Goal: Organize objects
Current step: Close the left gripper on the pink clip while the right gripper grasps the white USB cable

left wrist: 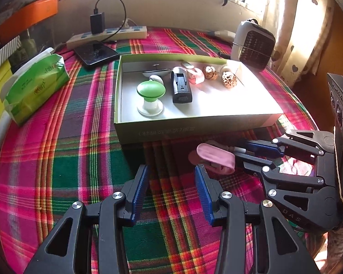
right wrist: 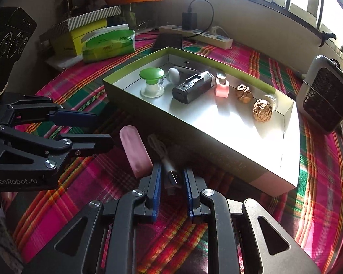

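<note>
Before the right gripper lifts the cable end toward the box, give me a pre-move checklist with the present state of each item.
1. Right gripper closed around the USB cable plug: ok, though firm pad contact cannot be told.
2. Pink case clear of the right jaws: ok, it lies just beside them.
3. Rest of the cable free to follow: cannot tell, it runs behind the case.
4. Left gripper open and holding nothing: ok.
5. Bare floor in the box for a drop: ok, near side is free.

Plaid-clothed table (left wrist: 57, 159), box (left wrist: 194, 127), perhaps cable (right wrist: 169, 171)
</note>
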